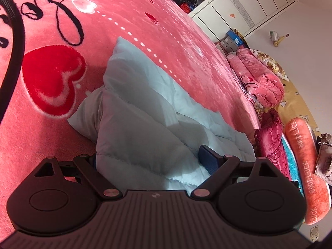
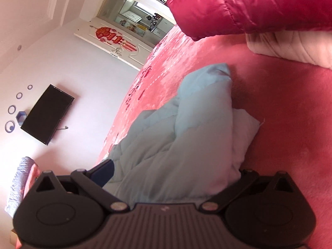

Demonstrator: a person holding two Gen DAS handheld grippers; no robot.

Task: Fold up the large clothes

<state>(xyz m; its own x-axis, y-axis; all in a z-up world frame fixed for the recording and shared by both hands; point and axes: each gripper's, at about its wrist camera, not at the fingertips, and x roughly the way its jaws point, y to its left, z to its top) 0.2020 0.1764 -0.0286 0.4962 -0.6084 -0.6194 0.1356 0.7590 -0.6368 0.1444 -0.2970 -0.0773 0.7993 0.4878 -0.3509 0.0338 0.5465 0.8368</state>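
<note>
A pale blue quilted jacket [image 1: 143, 112] lies bunched on a pink blanket with red hearts [image 1: 145, 20]. My left gripper [image 1: 149, 157] stands wide open with the jacket's near edge bulging between its fingers. Its blue right pad [image 1: 207, 158] shows, and the left one is hidden under fabric. In the right wrist view the same jacket [image 2: 186, 137] fills the gap of my right gripper [image 2: 172, 172], which is also wide open. Its blue left pad [image 2: 104, 173] shows beside the cloth, and the other finger is covered by a white lining fold [image 2: 244, 137].
A dark red puffer jacket [image 1: 274, 143] and an orange "GOOD LUCK" cushion [image 1: 307, 166] lie at the bed's right side, with rolled pink bedding [image 1: 261, 78] behind. The red jacket [image 2: 249, 6] and a cream garment [image 2: 294, 45] lie beyond the right gripper. A wall TV [image 2: 46, 114] hangs opposite.
</note>
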